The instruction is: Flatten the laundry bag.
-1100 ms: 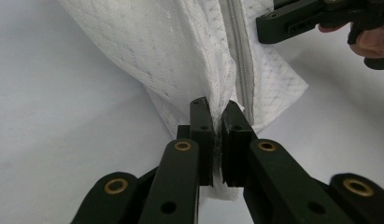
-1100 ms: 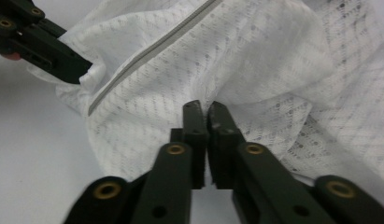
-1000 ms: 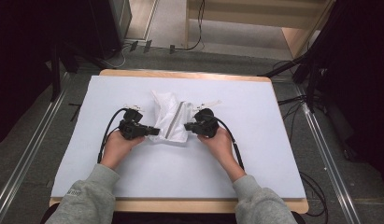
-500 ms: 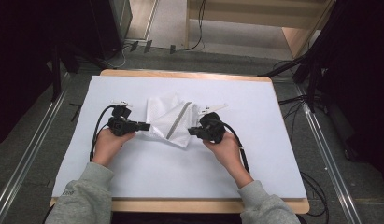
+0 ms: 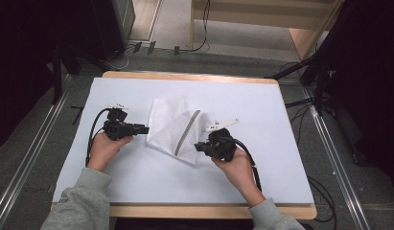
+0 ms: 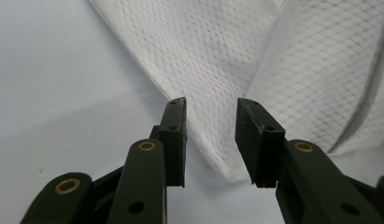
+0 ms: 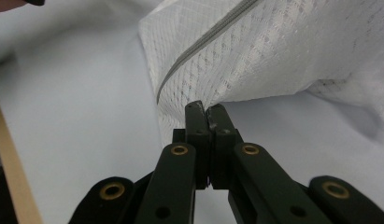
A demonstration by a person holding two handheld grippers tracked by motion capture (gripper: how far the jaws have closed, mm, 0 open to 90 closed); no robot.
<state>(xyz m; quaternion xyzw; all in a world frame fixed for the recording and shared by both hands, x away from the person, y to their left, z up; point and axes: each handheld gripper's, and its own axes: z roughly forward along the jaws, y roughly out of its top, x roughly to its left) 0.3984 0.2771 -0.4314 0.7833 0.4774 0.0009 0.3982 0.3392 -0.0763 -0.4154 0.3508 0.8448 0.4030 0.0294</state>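
A white mesh bag (image 5: pixel 173 129) with a grey zipper (image 5: pixel 186 132) is being shown lying on the white sheet (image 5: pixel 137 172) that covers the table (image 5: pixel 194 76), roughly midway between the left and right edges and a little nearer the far edge than the near one. The bag is being seen folded or creased, with the zipper running diagonally across it from its upper right toward its near edge. Whether anything is inside the bag cannot be told; through the netting nothing distinct is being made out, and the bag is lying mostly flat.

The right gripper (image 5: pixel 200 146) is being held by the person's right hand (image 5: pixel 233 165) at the bag's near right corner. In the right gripper view its jaws are being pressed together on the edge of the mesh bag (image 7: pixel 273 56), and the pinched corner is being lifted slightly off the sheet, with the zipper (image 7: pixel 203 42) passing just above and to the left of the grip.

The left gripper (image 5: pixel 143 129) is being held by the left hand (image 5: pixel 106 146) just beside the bag's left edge. In the left gripper view its jaws are being kept apart, one on each side of a low corner of the mesh bag (image 6: pixel 217 70), without being closed on it.
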